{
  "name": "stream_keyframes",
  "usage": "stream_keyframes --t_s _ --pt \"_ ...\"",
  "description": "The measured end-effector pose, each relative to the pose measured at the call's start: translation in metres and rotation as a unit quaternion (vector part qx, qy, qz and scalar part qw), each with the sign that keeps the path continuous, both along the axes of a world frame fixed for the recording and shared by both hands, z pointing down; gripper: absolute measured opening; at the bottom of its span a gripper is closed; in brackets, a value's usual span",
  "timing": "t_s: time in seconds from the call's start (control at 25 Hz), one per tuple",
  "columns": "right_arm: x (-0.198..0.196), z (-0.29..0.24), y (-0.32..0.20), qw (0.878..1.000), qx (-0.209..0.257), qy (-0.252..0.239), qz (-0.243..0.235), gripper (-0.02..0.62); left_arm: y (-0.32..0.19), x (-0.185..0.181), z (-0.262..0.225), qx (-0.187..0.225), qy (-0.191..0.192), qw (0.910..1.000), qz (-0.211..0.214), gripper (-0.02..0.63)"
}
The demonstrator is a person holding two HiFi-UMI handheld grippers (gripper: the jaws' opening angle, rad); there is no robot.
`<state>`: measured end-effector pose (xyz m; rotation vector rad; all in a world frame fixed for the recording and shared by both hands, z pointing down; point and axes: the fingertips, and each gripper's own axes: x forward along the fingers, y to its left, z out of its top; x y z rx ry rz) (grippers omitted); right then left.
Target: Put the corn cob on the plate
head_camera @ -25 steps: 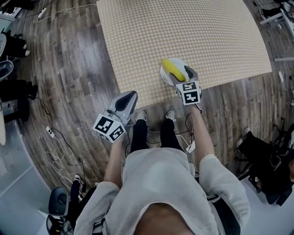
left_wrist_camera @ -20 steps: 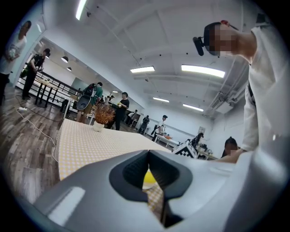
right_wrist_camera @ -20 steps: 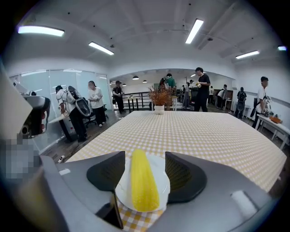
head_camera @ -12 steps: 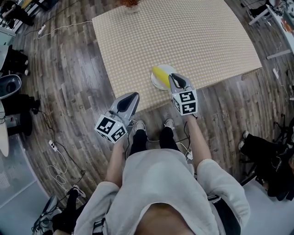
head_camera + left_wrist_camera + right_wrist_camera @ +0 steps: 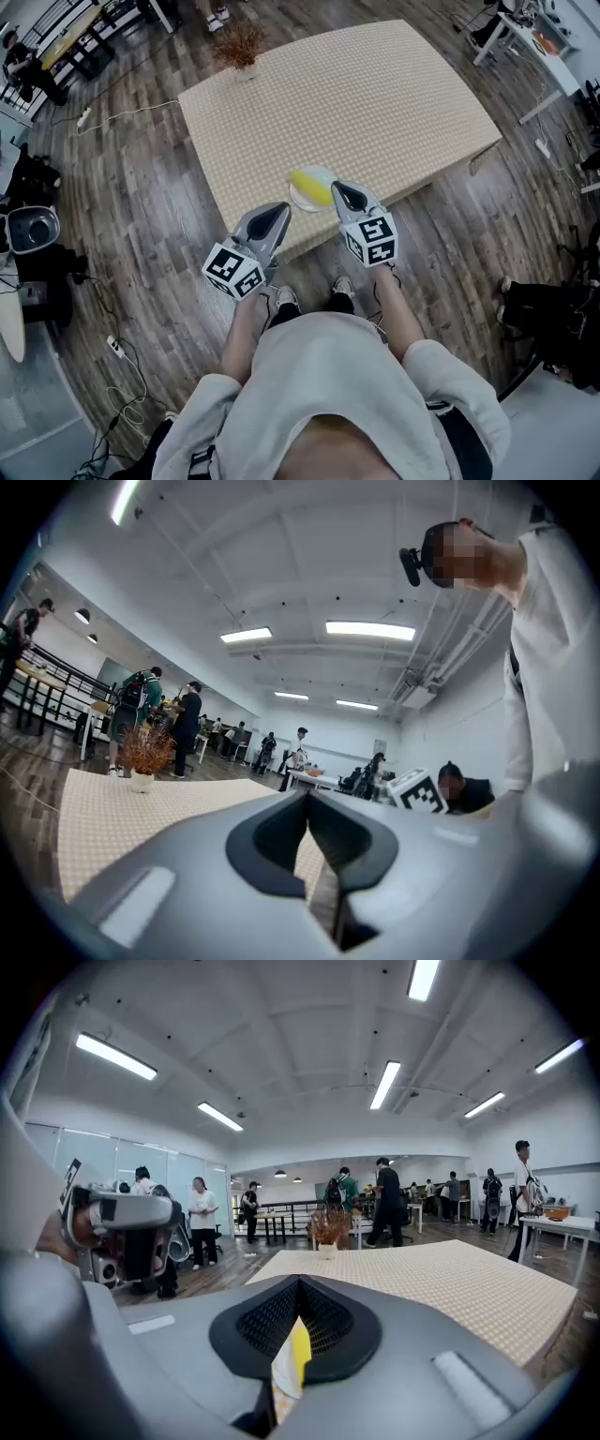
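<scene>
The yellow corn cob (image 5: pixel 309 185) lies on the small white plate (image 5: pixel 298 199) near the front edge of the checked table (image 5: pixel 375 94). My right gripper (image 5: pixel 339 190) hangs just right of the plate, above it, shut and empty. In the right gripper view its jaws (image 5: pixel 299 1281) meet at the tip, and a sliver of the corn cob (image 5: pixel 297 1358) shows through the slit below them. My left gripper (image 5: pixel 281 208) hovers over the table's front edge, left of the plate. Its jaws (image 5: pixel 307 794) are shut with nothing between them.
A potted dried plant (image 5: pixel 239 47) stands at the table's far edge. A white desk (image 5: pixel 534 37) is at the far right. Cables and bags lie on the wooden floor to the left. Several people stand in the background (image 5: pixel 384 1199).
My right gripper has come off the corn cob, which stays on the plate, and its jaws have shut. Both grippers have risen away from the table.
</scene>
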<state>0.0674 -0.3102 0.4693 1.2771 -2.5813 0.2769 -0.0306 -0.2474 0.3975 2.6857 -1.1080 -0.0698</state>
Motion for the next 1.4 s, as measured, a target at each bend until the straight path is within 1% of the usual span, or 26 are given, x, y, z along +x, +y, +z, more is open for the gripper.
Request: stream_keyframes --t_s 0.24,0.36,0.68,0.84,1.16,1.4 --pt "0.013 -0.07 0.033 0.998 0.057 -0.03 0.007 -0.002 0.007 0.013 -0.02 0.023 -0.001 0.9994 0.026 0.008" --pt "0.023 -0.083 0.047 0.996 0.071 -0.037 0.025 -0.003 0.011 0.018 -0.023 0.027 0.0 0.999 0.035 0.008" --pt "0.016 -0.074 0.082 0.996 0.053 -0.061 0.043 -0.003 0.024 0.013 -0.014 0.02 0.001 0.9985 0.05 0.008" --pt "0.018 -0.072 0.086 0.996 0.058 -0.056 0.046 -0.003 0.025 0.017 -0.014 0.023 0.0 0.9982 0.055 0.008" --pt "0.026 -0.072 0.094 0.995 0.057 -0.061 0.055 -0.003 0.034 0.033 -0.019 0.027 0.002 0.9974 0.067 0.008" --pt "0.02 -0.066 0.103 0.996 0.049 -0.058 0.051 -0.003 0.045 0.03 -0.017 0.022 0.003 0.9977 0.064 0.008"
